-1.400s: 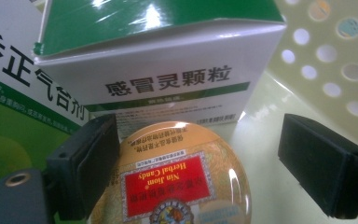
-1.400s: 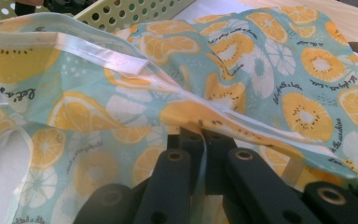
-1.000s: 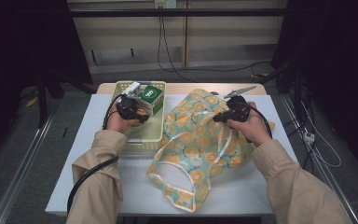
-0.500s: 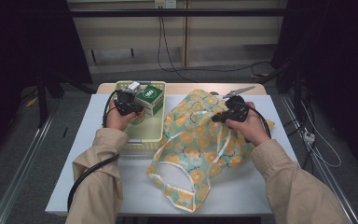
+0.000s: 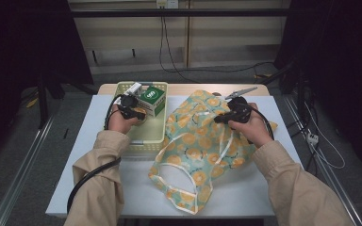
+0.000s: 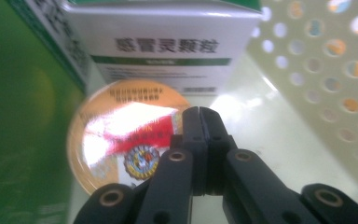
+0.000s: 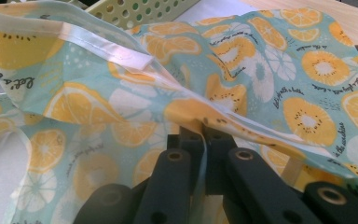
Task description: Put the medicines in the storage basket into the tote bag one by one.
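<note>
— Left tongs [image 6: 200,112] have just been closing inside the basket [image 5: 153,134]. They now meet with nothing between them. The fruit-print bag [image 5: 202,150] hasn't shifted.

— Where's the tin?

— The round tin [image 6: 121,140] lies flat just beyond those tips, lower left of the left gripper view, right up against the medicine box [image 6: 168,46].

— And the right tongs [image 7: 200,133]?

— Clamped on a thin fold of the bag, centre-right in the high view.

— What could go wrong?

— Closed tongs can only nudge that flat lid, I'd say, wedging it harder against the box. The bag hangs from one pinch, so the slick cloth might slip or its mouth sag shut.

— Room to move?

— It's tight by the box. The basket floor is bare toward the perforated wall, and the table [image 5: 245,197] is bare along the bottom of the high view.
</note>
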The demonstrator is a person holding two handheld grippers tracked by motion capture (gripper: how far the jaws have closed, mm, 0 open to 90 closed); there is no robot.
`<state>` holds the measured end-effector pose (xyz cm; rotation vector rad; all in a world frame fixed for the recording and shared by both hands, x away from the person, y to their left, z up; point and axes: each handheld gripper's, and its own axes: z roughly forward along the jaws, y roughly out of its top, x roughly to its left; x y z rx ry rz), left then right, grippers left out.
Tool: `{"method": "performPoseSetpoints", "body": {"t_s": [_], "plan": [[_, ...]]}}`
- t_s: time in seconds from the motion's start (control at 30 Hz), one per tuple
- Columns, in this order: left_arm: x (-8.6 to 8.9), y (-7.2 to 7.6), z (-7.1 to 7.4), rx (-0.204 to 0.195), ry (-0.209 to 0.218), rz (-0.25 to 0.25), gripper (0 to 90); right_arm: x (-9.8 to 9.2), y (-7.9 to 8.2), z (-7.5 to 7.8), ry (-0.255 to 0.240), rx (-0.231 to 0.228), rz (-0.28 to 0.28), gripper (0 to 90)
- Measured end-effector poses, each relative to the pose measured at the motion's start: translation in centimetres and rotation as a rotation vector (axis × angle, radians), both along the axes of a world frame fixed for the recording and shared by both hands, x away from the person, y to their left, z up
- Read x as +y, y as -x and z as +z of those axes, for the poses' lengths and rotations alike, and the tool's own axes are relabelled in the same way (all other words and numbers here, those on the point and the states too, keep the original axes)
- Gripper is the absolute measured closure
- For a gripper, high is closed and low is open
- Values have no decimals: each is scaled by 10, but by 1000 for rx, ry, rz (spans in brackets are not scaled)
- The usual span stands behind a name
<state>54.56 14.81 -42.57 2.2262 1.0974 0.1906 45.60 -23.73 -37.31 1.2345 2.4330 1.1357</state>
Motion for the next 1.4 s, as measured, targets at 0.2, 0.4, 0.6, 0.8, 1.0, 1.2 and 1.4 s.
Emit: {"method": "performPoseSetpoints", "body": {"t_s": [0.2,0.4,0.6,0.8,1.0,1.2,1.4], "plan": [[-10,5,-11,27,-32,-21,900,1,4,5,-1,-15,5,898],[-7,9,-3,5,-21,-44,900,-2,4,6,2,-13,-2,897],[-1,15,13,-56,-39,-93,878,1,4,5,3,-15,5,897],[-3,16,21,-64,-56,-128,661,5,4,6,4,-17,12,897],[3,14,27,-63,-42,-34,399,5,5,6,4,-15,13,897],[12,9,23,-88,-85,58,166,5,4,6,-2,-15,12,897],[16,1,9,-73,-98,117,152,5,2,5,-6,-10,13,897]]}}
